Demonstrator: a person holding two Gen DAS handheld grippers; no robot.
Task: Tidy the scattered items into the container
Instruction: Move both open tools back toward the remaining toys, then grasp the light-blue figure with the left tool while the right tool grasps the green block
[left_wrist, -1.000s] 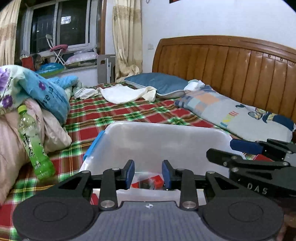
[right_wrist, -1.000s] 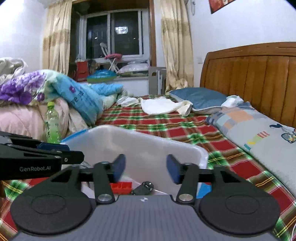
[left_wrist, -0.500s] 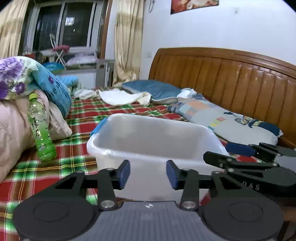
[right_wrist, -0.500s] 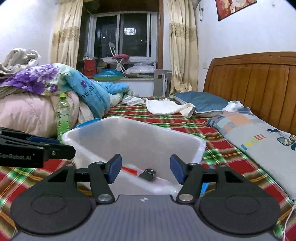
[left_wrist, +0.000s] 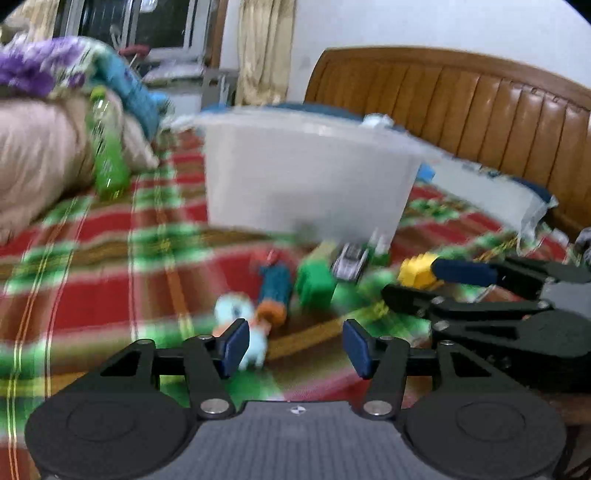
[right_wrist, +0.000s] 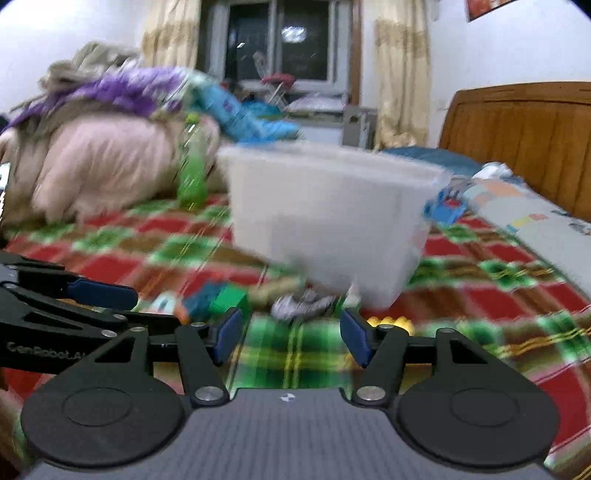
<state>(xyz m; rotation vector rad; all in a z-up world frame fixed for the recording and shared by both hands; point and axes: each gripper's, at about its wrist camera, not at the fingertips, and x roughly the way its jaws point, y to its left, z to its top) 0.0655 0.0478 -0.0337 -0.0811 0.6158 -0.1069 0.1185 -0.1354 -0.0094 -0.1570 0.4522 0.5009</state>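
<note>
A translucent white container (left_wrist: 306, 177) (right_wrist: 328, 221) stands on the plaid bedspread, and several toys lie scattered in front of it. They are a small white and blue figure (left_wrist: 240, 317), a blue and orange toy (left_wrist: 273, 291), a green block (left_wrist: 314, 284), a grey toy car (left_wrist: 351, 262) (right_wrist: 303, 306) and a yellow block (left_wrist: 415, 271) (right_wrist: 388, 321). My left gripper (left_wrist: 295, 345) is open and empty, its left pad beside the white figure. My right gripper (right_wrist: 291, 339) is open and empty over bare bedspread, the yellow block just past its right finger. Both views are blurred.
A green drink bottle (left_wrist: 107, 155) (right_wrist: 190, 166) leans on heaped quilts (left_wrist: 37, 155) to the left. The wooden headboard (left_wrist: 461, 110) and a patterned pillow (right_wrist: 535, 221) lie to the right. My left gripper (right_wrist: 144, 306) shows at the right wrist view's left edge.
Both grippers have dropped from over the container's rim to low in front of it, so the scattered toys now show. The left jaws have spread wider.
</note>
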